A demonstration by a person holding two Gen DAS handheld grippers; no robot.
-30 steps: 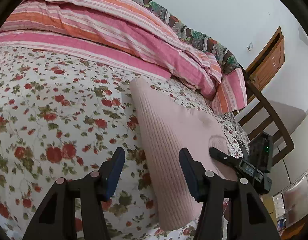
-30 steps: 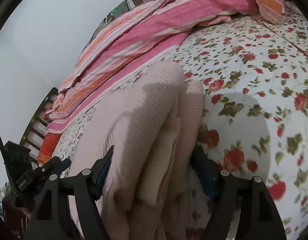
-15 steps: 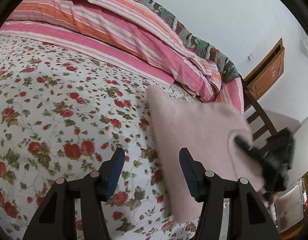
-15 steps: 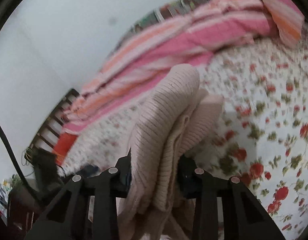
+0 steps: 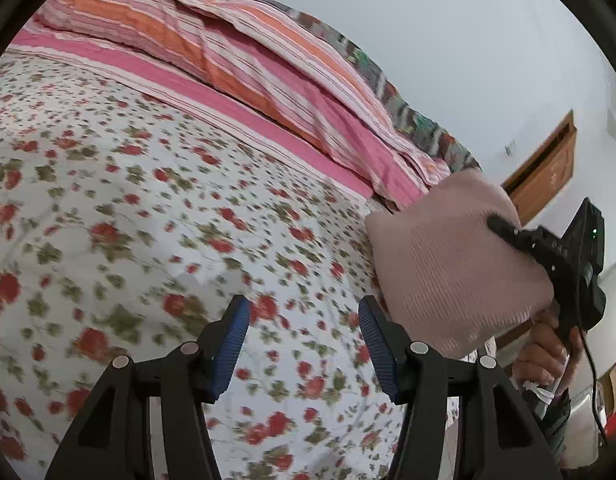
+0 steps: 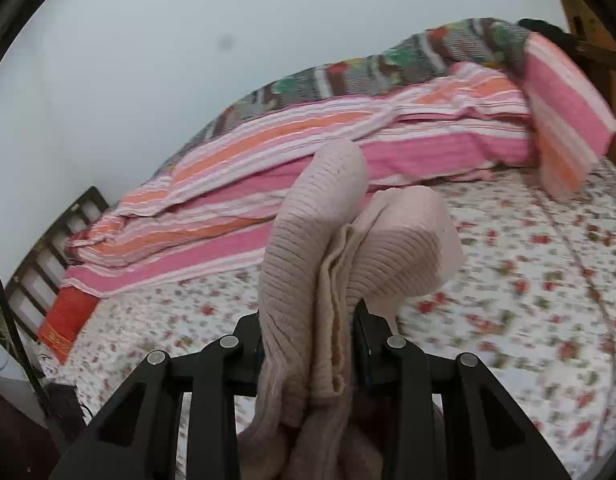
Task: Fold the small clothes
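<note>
1. My right gripper [image 6: 308, 344] was clamped on the folded pink knit garment [image 6: 319, 240], lifted clear above the floral bedsheet [image 6: 527, 280].
2. My left gripper [image 5: 304, 344] stood parted and empty over the sheet, left of the garment.

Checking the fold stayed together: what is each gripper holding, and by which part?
The right gripper clamps the folded pink knit garment at its bunched layered end. The left gripper holds nothing; its jaws stand open over the floral bedsheet.

Floral-sheeted bed [image 5: 148, 220] with striped quilt [image 6: 308, 152] against pale wall [image 6: 148, 60].
</note>
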